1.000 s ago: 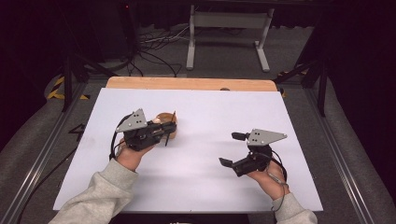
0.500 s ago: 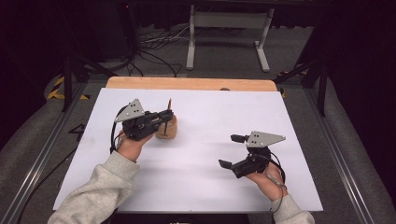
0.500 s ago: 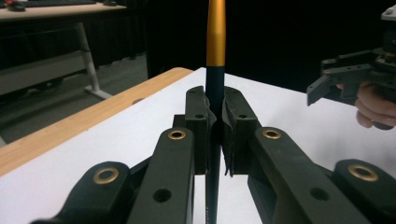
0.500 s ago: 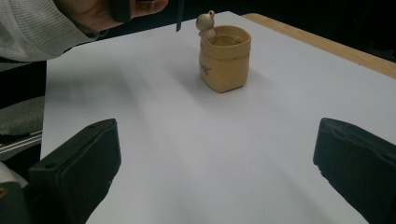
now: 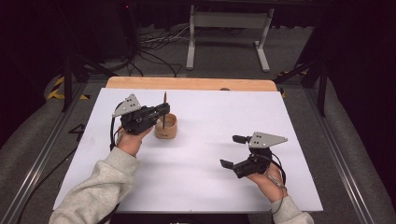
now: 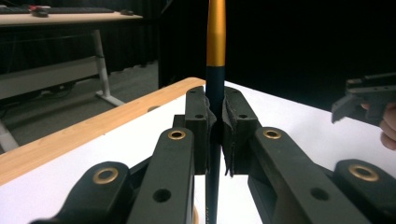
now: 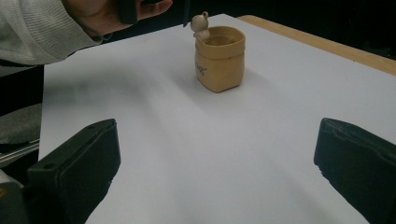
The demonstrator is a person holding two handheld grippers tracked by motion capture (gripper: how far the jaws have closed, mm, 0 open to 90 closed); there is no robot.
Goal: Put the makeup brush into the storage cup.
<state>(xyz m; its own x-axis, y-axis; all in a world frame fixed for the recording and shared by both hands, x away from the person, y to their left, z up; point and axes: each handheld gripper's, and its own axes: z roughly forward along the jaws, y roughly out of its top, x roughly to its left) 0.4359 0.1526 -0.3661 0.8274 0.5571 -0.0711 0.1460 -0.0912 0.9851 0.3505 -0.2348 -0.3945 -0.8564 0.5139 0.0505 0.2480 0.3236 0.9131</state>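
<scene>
Left tool (image 5: pixel 162 110) clamps the dark, gold-topped pencil (image 6: pixel 215 70) upright, directly over the tan holder cup (image 5: pixel 166 126); right tool (image 5: pixel 232 151) gapes, empty, well apart.

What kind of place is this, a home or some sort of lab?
Probably a lab or recording studio: black curtains surround a white-topped table, loose cables run over the grey floor, and a desk with a keyboard stands behind.

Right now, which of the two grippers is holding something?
The left gripper: its jaws pinch an upright pencil above the tan cup. The right gripper is open.
</scene>
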